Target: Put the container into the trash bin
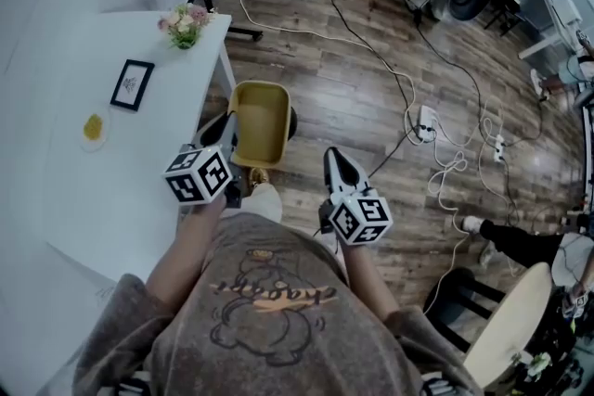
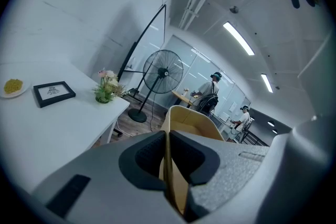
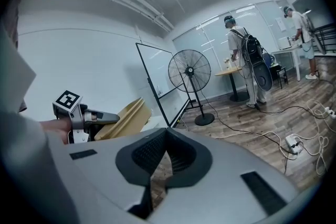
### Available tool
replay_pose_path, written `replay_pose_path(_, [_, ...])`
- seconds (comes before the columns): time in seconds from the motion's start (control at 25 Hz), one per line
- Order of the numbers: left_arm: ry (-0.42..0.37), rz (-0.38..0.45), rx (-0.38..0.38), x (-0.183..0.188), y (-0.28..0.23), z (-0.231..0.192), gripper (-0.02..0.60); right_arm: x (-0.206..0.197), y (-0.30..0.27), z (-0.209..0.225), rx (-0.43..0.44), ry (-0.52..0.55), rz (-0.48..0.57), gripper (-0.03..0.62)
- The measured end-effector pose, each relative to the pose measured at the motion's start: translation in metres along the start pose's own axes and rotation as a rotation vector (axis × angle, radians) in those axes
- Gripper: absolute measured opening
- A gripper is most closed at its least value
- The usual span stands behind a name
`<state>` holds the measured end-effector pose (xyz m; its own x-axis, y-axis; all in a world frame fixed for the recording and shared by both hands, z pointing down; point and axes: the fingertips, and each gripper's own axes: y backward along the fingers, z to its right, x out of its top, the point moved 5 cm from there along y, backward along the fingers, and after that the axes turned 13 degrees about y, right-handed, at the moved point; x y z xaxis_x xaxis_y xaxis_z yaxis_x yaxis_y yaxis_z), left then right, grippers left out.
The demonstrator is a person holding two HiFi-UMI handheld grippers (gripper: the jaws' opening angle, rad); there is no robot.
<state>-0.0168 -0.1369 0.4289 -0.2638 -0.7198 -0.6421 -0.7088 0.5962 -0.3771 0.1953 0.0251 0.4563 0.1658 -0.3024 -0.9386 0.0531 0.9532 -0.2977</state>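
**Head view: container in grip, not binned yet**

L gripper clamped on wall of tan container, centre frame, over floor beside table. R gripper closed, empty. No bin clearly seen; carry + drop left.

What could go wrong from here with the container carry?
1. The left tool pinches only one thin wall of the container, which sticks out ahead of it, so it may pivot or slip. The right tool, shut and empty, gives no support.
2. The container hangs near the table edge, and a swing could clip it.
3. Cables and a power strip on the floor ahead are a likely trip hazard.
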Motion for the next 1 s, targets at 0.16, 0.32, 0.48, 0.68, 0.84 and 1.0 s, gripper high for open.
replay_pose_path(0.16, [0.003,-0.009,-0.011,0.021,-0.026,-0.002,0.025,0.012,-0.026,0.007,-0.010,-0.001,-0.010,0.000])
replay_pose_path(0.32, [0.002,-0.015,-0.022,0.043,-0.048,-0.005,0.025,0.028,-0.055,0.010,-0.012,0.007,-0.013,0.000])
replay_pose_path(0.48, [0.004,-0.031,-0.030,0.059,-0.068,-0.014,0.025,0.039,-0.084,0.012,-0.017,0.010,-0.009,0.000])
replay_pose_path(0.68, [-0.006,-0.046,-0.038,0.073,-0.088,-0.020,0.025,0.050,-0.112,0.016,-0.020,0.004,0.006,0.000])
replay_pose_path(0.84, [-0.005,-0.050,-0.033,0.079,-0.099,-0.025,0.026,0.055,-0.127,0.020,-0.018,0.007,0.008,0.000])
replay_pose_path(1.0, [-0.003,-0.052,-0.025,0.083,-0.111,-0.023,0.025,0.060,-0.136,0.033,-0.020,0.010,0.001,0.000])
